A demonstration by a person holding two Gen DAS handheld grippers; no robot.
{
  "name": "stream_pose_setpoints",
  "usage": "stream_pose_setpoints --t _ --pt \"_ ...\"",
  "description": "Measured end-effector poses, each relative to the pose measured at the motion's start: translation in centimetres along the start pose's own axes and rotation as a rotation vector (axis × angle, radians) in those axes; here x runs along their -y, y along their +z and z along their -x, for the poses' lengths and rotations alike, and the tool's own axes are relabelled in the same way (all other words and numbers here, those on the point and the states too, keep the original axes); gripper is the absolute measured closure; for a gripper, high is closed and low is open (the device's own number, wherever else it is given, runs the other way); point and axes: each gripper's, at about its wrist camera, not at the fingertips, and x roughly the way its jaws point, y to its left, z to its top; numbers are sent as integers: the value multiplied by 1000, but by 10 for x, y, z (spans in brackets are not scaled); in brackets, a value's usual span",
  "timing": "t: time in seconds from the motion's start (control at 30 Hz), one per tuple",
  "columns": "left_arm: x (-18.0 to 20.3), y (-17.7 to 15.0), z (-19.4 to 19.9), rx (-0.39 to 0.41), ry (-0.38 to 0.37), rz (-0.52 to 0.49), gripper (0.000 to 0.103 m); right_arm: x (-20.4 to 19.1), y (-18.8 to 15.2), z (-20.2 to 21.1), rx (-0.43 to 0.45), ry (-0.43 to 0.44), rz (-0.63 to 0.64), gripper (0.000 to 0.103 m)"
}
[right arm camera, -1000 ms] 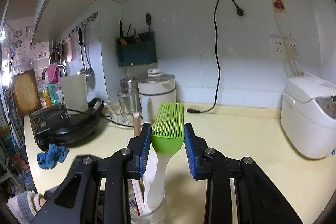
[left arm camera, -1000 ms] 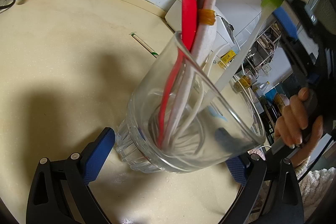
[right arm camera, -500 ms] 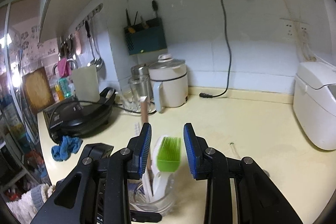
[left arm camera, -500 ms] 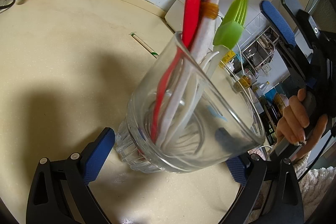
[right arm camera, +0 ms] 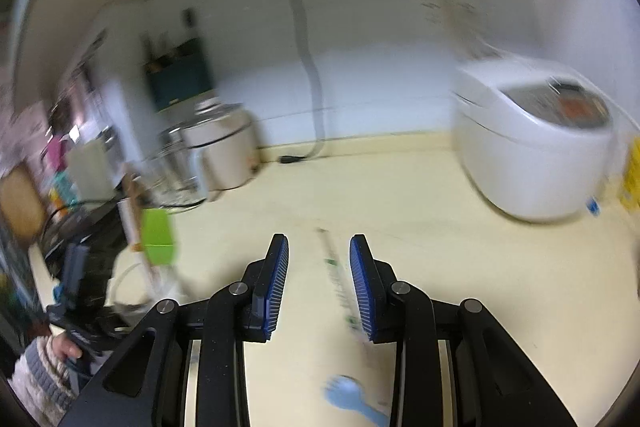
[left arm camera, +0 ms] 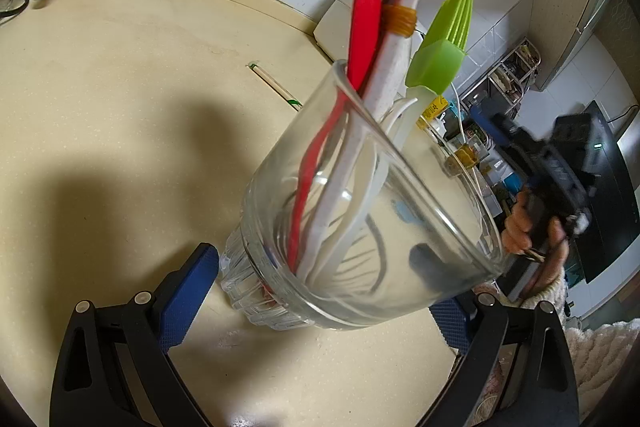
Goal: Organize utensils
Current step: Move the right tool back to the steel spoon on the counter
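Jaws of the left gripper (left arm camera: 320, 291) clamp the ribbed base of the clear glass cup (left arm camera: 360, 211), heavy, slick and breakable, holding a red spatula (left arm camera: 364, 23), a speckled white handle and the soft green silicone brush (left arm camera: 440, 43). Right gripper (right arm camera: 319, 281) stands open and empty over a thin, stiff chopstick (right arm camera: 334, 267) on the smooth cream counter (right arm camera: 480, 247). It is light and likely to roll, so pinch it mid-length; a pale blue plastic spoon (right arm camera: 352, 401) lies nearer.

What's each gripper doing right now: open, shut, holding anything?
Left gripper: closed on the glass cup of utensils.
Right gripper: open, empty; a chopstick lies on the counter beyond it.
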Motion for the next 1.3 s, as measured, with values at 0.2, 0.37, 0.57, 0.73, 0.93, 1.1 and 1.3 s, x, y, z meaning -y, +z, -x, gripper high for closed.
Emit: stream_pose_setpoints --t 0.2,0.37,0.57,0.73,0.93,1.1,1.3 --pt "0 0 0 0 0 0 4 56 -22 -27 -137 -51 -173 71" --pt "0 0 0 0 0 0 4 66 -28 -32 -177 -21 -221 71" --pt "0 0 0 0 0 0 4 67 -32 -39 -215 -20 -234 71" --pt "0 0 0 0 0 0 4 43 -40 -58 -297 37 -148 71" --pt "0 0 0 0 0 0 4 34 -45 -60 -309 -22 -99 71" --pt "0 0 0 0 0 0 4 65 -45 -57 -304 -75 -216 71" --pt "0 0 0 0 0 0 4 75 -47 -54 -306 -77 -258 71"
